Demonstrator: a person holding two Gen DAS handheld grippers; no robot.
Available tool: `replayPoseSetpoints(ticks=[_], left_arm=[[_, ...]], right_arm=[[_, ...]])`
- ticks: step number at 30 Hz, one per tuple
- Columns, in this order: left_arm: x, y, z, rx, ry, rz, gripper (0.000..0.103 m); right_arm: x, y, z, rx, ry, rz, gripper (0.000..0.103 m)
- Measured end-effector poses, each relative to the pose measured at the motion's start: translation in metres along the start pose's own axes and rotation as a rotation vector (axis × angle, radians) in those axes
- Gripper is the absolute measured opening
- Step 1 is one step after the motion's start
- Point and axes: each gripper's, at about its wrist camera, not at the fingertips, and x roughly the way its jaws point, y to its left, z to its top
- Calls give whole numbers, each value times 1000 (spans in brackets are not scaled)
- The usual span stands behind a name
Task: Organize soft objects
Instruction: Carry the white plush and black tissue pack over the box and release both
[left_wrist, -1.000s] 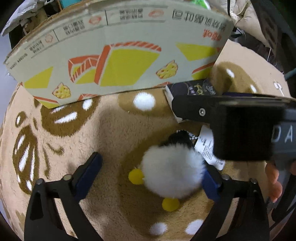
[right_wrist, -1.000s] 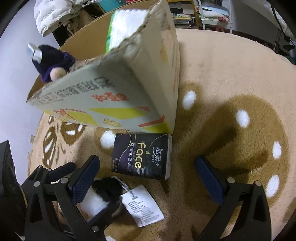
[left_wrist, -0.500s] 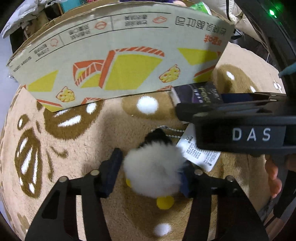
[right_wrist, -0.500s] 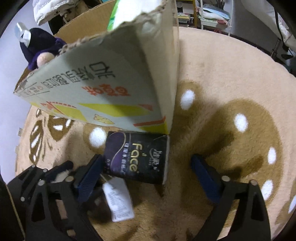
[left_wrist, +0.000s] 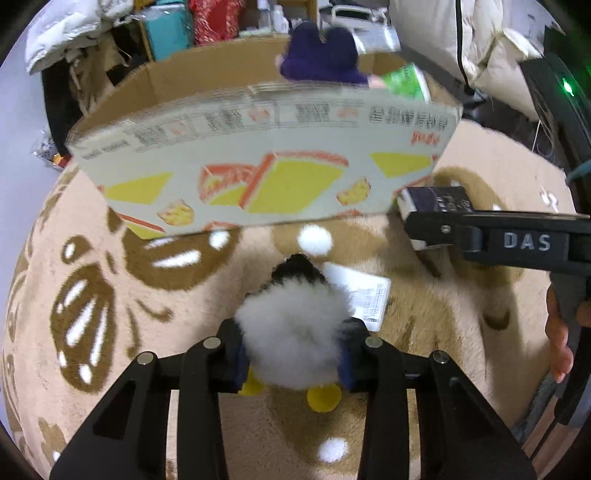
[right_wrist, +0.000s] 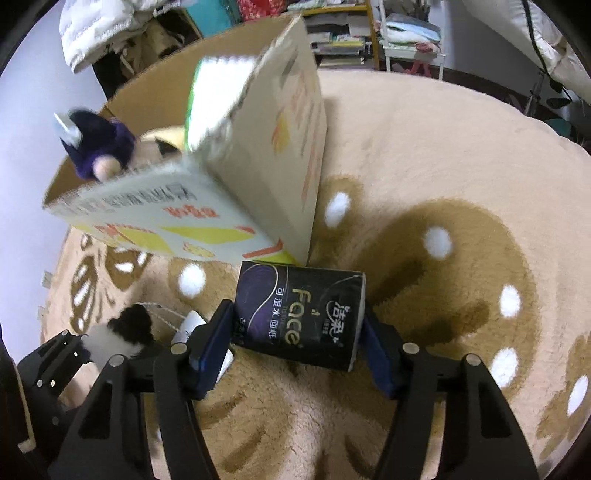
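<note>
At the left, the left gripper is closed around a fluffy white plush toy with a black top and yellow feet, its blue pads pressing into the fur on both sides; the toy sits low over the tan carpet patterned with brown shapes and white spots. A white paper tag on a bead chain lies on the carpet just beside the toy, on its right. Beyond them stands an open cardboard box printed with yellow and orange cake pictures, holding a dark purple plush toy and a green-and-white pack that rise above its rim. To the right, at the box's near corner, the right gripper clamps a dark purple pack of Face tissues, one blue pad against each side; the pack touches or nearly touches the box corner, and whether it rests on the carpet cannot be told. From the right wrist view, the left gripper and its plush toy show at the lower left, near the tissue pack.
</note>
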Motion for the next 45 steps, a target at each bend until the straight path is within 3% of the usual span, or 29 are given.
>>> replayPoseSetpoints(ticks=[3,13,23,31,45], left_arm=[[-13,10,3,-13,-19,-18,35],[-76,24,14,9,-197,59,35],[-113,28,43,24,-348,117,35],[-122,42,66,22,-394,152,35],[-115,64,110,-19,-462,115,36]], right_arm=[[-24,0,-1,6,-56,35,69],[-85,29,-10,-102,-230,88,69],[-126,44,0,-177,-423,137,69],[-129,55,13,-233,-480,149,69],[-101,76,40,-303,-504,136,69]])
